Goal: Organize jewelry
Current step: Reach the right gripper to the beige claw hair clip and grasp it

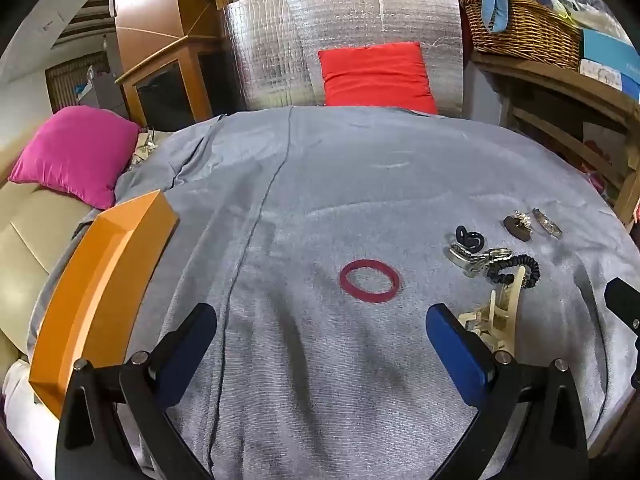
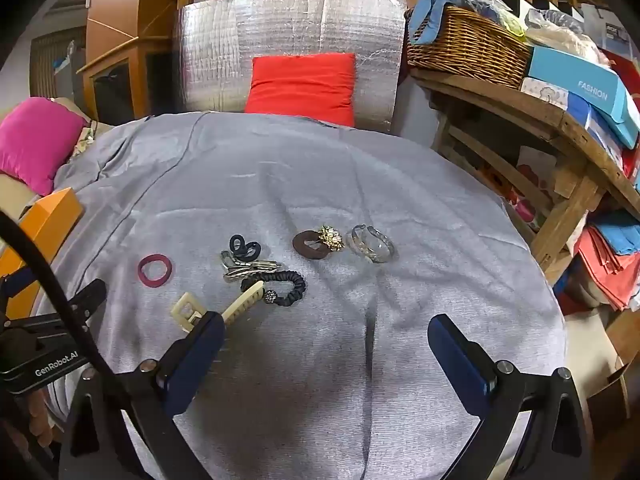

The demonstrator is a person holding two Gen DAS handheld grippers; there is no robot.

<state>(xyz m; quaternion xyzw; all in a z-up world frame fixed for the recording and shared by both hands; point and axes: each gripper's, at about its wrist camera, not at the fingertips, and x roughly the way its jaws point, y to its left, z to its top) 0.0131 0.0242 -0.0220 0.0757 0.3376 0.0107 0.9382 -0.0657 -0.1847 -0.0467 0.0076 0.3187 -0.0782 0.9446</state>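
Observation:
A red ring band (image 1: 369, 281) lies on the grey cloth just ahead of my open, empty left gripper (image 1: 320, 332); it also shows in the right wrist view (image 2: 155, 270). To its right lie a cream claw clip (image 1: 500, 316) (image 2: 218, 307), a black scrunchie (image 2: 286, 288), silver clips (image 2: 248, 269), a small black hair tie (image 2: 244, 247), a brown ring with a gold flower (image 2: 318, 243) and a clear bangle (image 2: 372, 244). My right gripper (image 2: 326, 336) is open and empty, in front of these.
An orange box (image 1: 100, 280) sits at the cloth's left edge. A pink cushion (image 1: 76, 152), a red cushion (image 1: 376, 78) and a silver foil panel (image 1: 280, 40) stand behind. A wooden shelf with a wicker basket (image 2: 464, 46) and boxes is to the right.

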